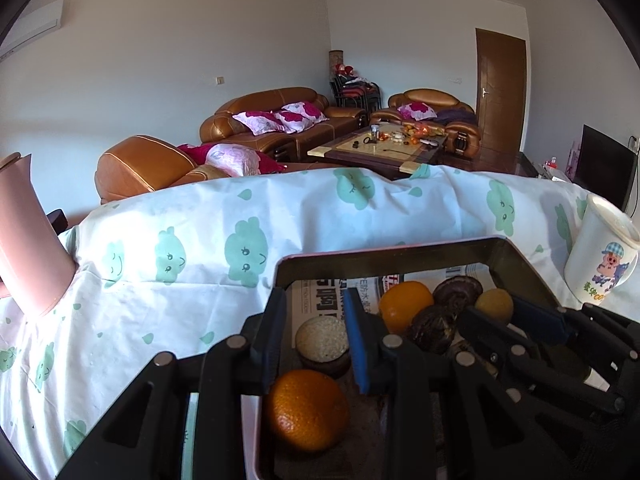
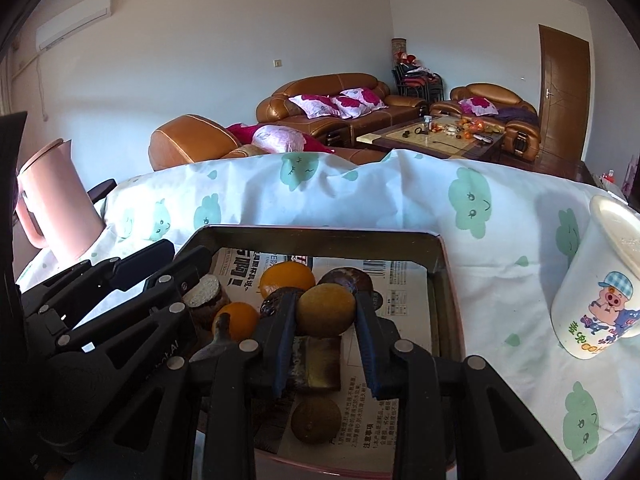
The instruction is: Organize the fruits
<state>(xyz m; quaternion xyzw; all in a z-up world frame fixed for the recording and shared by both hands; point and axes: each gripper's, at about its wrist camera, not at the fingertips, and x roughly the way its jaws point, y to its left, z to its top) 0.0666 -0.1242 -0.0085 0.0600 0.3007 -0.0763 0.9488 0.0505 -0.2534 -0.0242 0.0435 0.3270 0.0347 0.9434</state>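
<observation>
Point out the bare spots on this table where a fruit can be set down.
Bare tablecloth lies between the tray and the white mug, and more between the tray and the pink pitcher. Inside the tray it is crowded: oranges, the yellow-green fruit between the right claw fingers, and dark pieces. Only the newspaper at its far right corner is free.

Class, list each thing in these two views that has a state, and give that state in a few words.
Left gripper: jaws open, over the tray.
Right gripper: jaws either side of a yellow-green fruit; contact unclear.
Tray: lined with newspaper, holding fruit.
Cup: upright.
Pink jug: upright.
Door: shut.
</observation>
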